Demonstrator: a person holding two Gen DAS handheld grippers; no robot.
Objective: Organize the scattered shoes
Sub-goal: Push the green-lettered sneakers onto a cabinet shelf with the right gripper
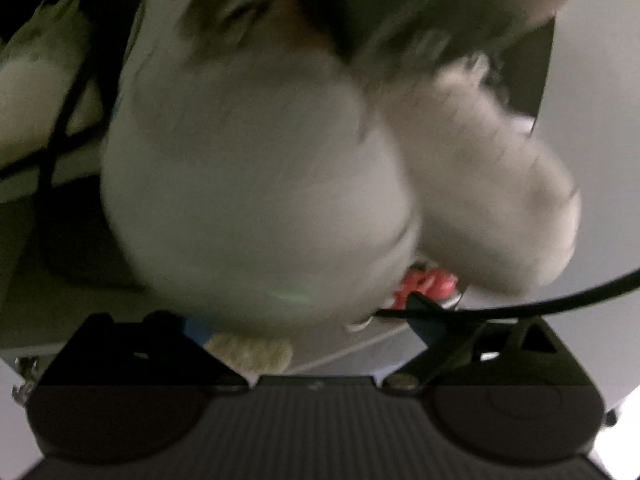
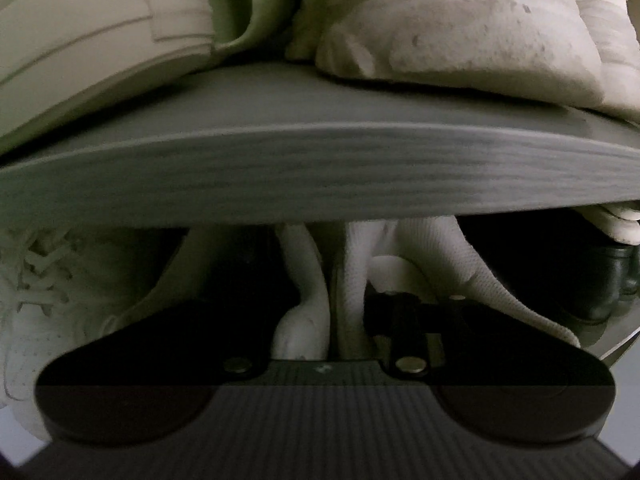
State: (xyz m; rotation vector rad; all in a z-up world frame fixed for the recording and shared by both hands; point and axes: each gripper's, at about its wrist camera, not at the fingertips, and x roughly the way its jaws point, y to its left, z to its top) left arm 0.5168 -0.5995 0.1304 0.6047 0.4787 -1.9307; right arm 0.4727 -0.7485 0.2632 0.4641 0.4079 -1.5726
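White sneaker (image 2: 344, 280) | heel collar between right gripper (image 2: 336, 336) jaws | slightly parted, grip unclear

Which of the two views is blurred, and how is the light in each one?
Left wrist view: strong motion blur smears the pale shoes, lit unevenly with dark corners. Right wrist view: sharp; the grey shelf board bends from fisheye distortion, the shoes on it are well lit, and the space beneath lies in deep shadow.

A grey wood-grain shelf board (image 2: 320, 168) spans the right wrist view, dark shadow beneath it; in the blurred left wrist view, a pale grey floor (image 1: 600, 120) in dim light
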